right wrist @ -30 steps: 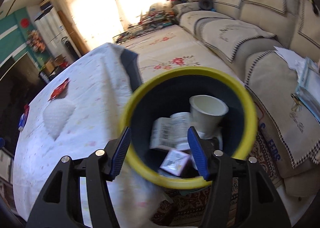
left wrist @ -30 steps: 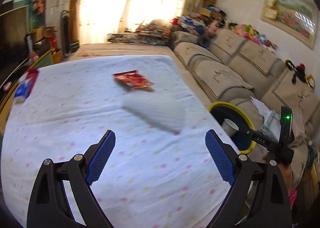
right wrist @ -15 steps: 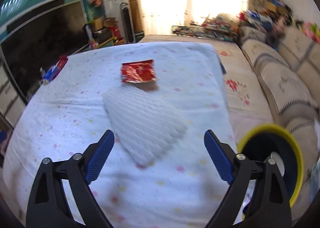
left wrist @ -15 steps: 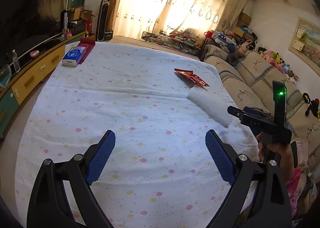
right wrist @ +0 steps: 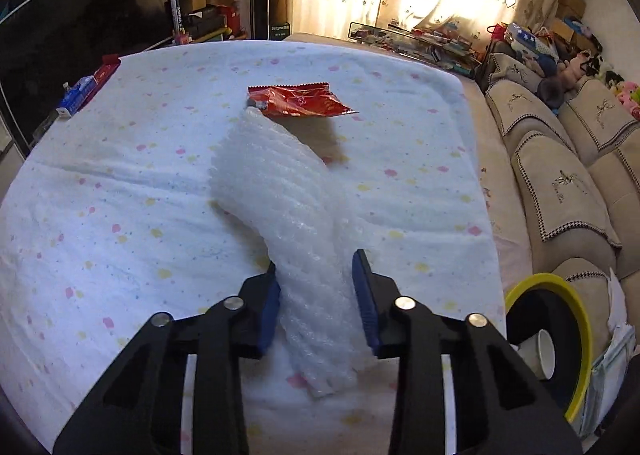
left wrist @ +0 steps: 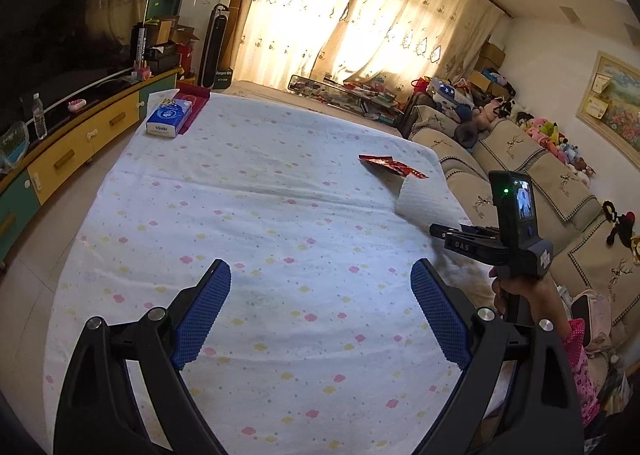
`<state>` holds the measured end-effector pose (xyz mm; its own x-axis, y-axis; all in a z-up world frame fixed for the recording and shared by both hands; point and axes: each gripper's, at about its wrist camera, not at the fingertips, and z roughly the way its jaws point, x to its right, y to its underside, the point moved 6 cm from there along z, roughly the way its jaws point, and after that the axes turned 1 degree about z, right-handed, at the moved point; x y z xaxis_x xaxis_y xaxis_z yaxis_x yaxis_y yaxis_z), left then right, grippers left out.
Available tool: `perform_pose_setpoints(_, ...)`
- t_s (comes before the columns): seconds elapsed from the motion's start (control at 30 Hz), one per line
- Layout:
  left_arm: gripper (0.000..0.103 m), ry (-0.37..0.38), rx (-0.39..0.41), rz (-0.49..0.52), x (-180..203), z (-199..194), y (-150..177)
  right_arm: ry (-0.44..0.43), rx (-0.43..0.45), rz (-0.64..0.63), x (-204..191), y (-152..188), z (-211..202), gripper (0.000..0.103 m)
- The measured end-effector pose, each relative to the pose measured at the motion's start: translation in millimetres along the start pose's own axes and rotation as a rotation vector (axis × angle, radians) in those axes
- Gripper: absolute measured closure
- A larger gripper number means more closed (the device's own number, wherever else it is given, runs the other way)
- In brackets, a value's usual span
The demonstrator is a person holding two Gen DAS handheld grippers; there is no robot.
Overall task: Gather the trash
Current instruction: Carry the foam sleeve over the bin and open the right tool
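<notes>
While the left tongs [left wrist: 320,319] gape, the right tongs [right wrist: 316,295] pinch bubble wrap [right wrist: 280,191] (red wrapper [right wrist: 298,101] beyond).

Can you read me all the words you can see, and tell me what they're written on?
"Vinda": on the blue tissue pack at the far corner of the table.
"DAS": on the black body of the right hand-held gripper, seen from the left wrist camera.
Red wrapper: its print is too blurred to read.
Label on the black tower fan: too small to read.

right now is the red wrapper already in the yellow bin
No, the red wrapper lies on the table cloth beyond the bubble wrap, while the yellow bin stands off the table's edge.
</notes>
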<state>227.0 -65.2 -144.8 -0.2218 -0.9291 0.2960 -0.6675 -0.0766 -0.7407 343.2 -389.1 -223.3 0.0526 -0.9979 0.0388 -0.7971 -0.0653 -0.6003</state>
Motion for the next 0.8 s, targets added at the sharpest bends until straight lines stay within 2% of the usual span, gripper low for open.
perform_pose_setpoints(0.07, 0.013, 0.003, 0.003, 0.004, 1.4, -2.5, 1.4, -0.026, 0.009, 0.021, 0.4, 6.9, -9.7, 0.079)
perform_pose_setpoints(0.3, 0.013, 0.010, 0.029, 0.022, 8.1, -16.9, 0.7, -0.133, 0.067, 0.084, -11.1, 43.4, -59.9, 0.080)
perform_pose_setpoints(0.4, 0.013, 0.006, 0.038, 0.028, 8.9, -22.2, -0.2, -0.145, 0.095, 0.111, -7.7, 55.8, -80.3, 0.080)
perform_pose_setpoints(0.53, 0.013, -0.001, 0.047, 0.028, 8.7, -27.3, -1.4, -0.106, 0.133, 0.157, 18.9, 67.4, -103.8, 0.080)
perform_pose_setpoints(0.63, 0.013, -0.004, 0.052, 0.028, 9.0, -30.7, -1.0, -0.029, 0.161, 0.209, 55.0, 76.1, -120.2, 0.079)
perform_pose_setpoints(0.8, 0.013, -0.007, 0.065, 0.038, 15.0, -39.4, -1.5, 0.046, 0.174, 0.309, 112.5, 94.4, -130.5, 0.079)
